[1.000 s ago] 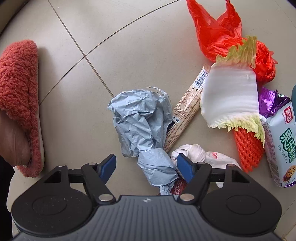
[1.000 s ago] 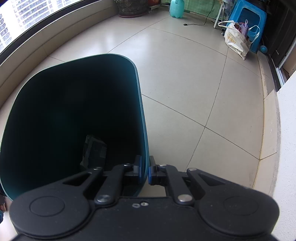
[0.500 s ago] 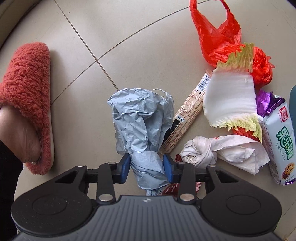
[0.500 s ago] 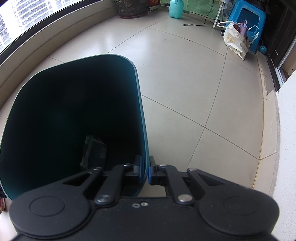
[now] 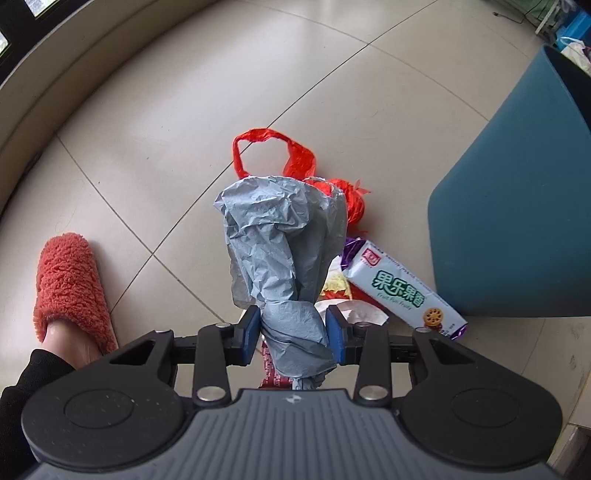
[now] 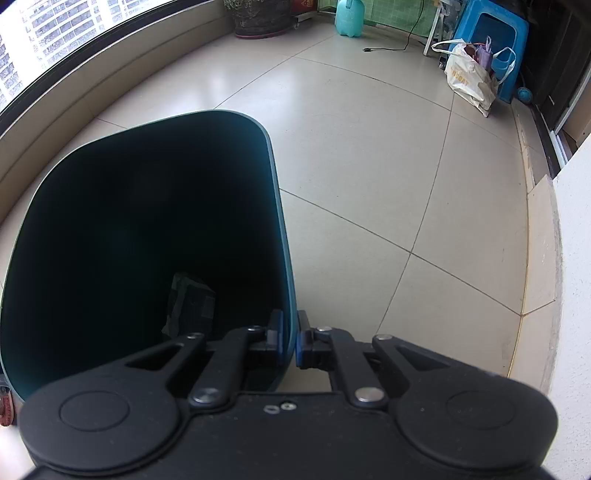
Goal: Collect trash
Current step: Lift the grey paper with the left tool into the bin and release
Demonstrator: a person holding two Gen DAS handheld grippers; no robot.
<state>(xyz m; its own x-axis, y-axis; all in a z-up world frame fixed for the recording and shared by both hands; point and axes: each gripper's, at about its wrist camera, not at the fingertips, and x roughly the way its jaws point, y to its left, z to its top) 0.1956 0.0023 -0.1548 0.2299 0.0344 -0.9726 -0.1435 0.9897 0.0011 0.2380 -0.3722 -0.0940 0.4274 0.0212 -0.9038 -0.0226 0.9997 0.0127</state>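
Observation:
My left gripper (image 5: 293, 334) is shut on a crumpled grey plastic bag (image 5: 280, 240) and holds it up off the tiled floor. Below it lie a red plastic bag (image 5: 295, 155), a white and green biscuit packet (image 5: 400, 288) and other wrappers, partly hidden by the grey bag. The teal trash bin (image 5: 517, 221) stands to the right. My right gripper (image 6: 290, 341) is shut on the bin's rim (image 6: 282, 236); a dark wrapper (image 6: 190, 306) lies inside the bin.
A foot in a red fluffy slipper (image 5: 70, 288) stands left of the trash. A low wall ledge (image 5: 74, 70) runs along the far left. In the right wrist view, a blue stool (image 6: 491, 33), a white shopping bag (image 6: 467, 79) and a plant pot (image 6: 262, 18) stand far off.
My left gripper closed on the grey bag and lifted it off the floor, turning toward the bin. The right gripper has kept still on the bin's rim.

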